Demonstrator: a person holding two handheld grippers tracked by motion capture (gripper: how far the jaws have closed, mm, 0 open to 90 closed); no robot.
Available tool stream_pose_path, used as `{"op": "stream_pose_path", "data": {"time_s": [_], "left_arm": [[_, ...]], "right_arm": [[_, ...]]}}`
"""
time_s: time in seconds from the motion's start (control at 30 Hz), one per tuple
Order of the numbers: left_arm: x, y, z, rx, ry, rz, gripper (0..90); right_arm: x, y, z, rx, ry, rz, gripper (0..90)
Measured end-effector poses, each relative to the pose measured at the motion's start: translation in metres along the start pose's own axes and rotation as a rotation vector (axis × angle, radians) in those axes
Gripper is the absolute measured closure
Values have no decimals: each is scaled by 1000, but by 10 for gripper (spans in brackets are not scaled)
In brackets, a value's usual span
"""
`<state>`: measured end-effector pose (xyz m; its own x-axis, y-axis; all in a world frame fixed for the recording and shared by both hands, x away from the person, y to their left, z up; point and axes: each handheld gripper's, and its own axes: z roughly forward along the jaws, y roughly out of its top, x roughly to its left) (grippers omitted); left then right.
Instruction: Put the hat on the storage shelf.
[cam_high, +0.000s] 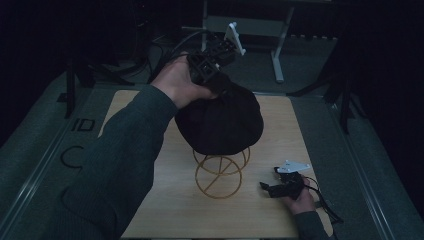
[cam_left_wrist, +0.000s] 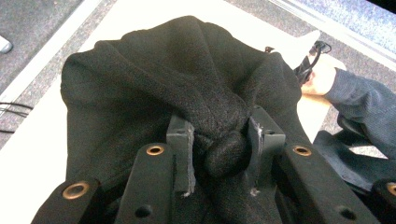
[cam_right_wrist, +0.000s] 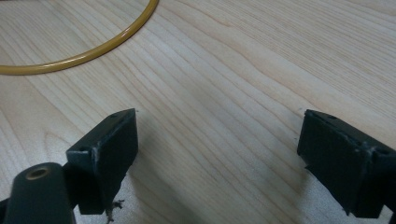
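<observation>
A black knitted hat sits over the top of a yellow wire stand in the middle of the wooden table. My left gripper comes down on the hat's far top and is shut on a bunched fold of the fabric, which fills the gap between its jaws. My right gripper rests low on the table at the front right, jaws wide apart with bare wood between them. The stand's base ring curves across the upper left of the right gripper view.
Dark floor surrounds the table, with a grey desk frame behind it and black cables trailing at the back left. The person's left sleeve crosses the table's left half. The right hand lies beyond the hat.
</observation>
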<state>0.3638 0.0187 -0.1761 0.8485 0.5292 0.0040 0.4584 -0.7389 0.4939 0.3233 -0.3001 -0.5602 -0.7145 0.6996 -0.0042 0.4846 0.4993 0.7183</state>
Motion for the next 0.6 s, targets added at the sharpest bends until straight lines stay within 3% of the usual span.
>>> {"op": "stream_pose_path", "data": {"time_s": [0.6], "left_arm": [[-4, -7, 12, 35, -31, 16, 670]], "right_arm": [[0, 0, 0, 0, 0, 0, 119]]}}
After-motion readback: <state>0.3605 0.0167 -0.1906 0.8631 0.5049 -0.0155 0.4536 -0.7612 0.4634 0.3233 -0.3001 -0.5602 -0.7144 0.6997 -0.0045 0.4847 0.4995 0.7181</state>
